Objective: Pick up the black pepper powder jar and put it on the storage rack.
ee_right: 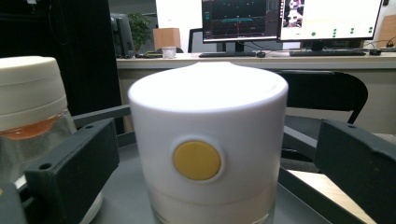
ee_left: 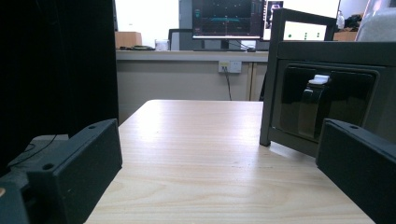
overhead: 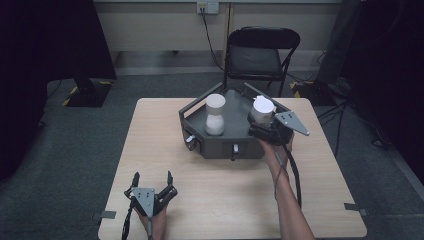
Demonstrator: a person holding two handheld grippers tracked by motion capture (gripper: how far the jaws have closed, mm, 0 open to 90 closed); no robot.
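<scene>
A dark grey tray (overhead: 220, 147) stands on the far middle of the wooden table (overhead: 165, 130). Two white-capped jars are in it. The left jar (overhead: 215, 115) (ee_right: 28, 93) has a clear body with something orange under the cap. The right jar (overhead: 262, 107) (ee_right: 208, 135) has a yellow dot on its cap. My right gripper (overhead: 262, 119) (ee_right: 217, 140) is open, one jaw on either side of this jar with a small gap each way. My left gripper (overhead: 153, 176) (ee_left: 219, 140) rests open near the table's front left, holding nothing and facing the tray's wall (ee_left: 327, 51).
The tray's front walls carry latches (ee_left: 314, 100) (overhead: 234, 150). A black folding chair (overhead: 260, 55) stands behind the table. A dark stand base (overhead: 87, 92) is on the floor at the far left. Bare tabletop (ee_left: 196, 135) lies between my left gripper and the tray.
</scene>
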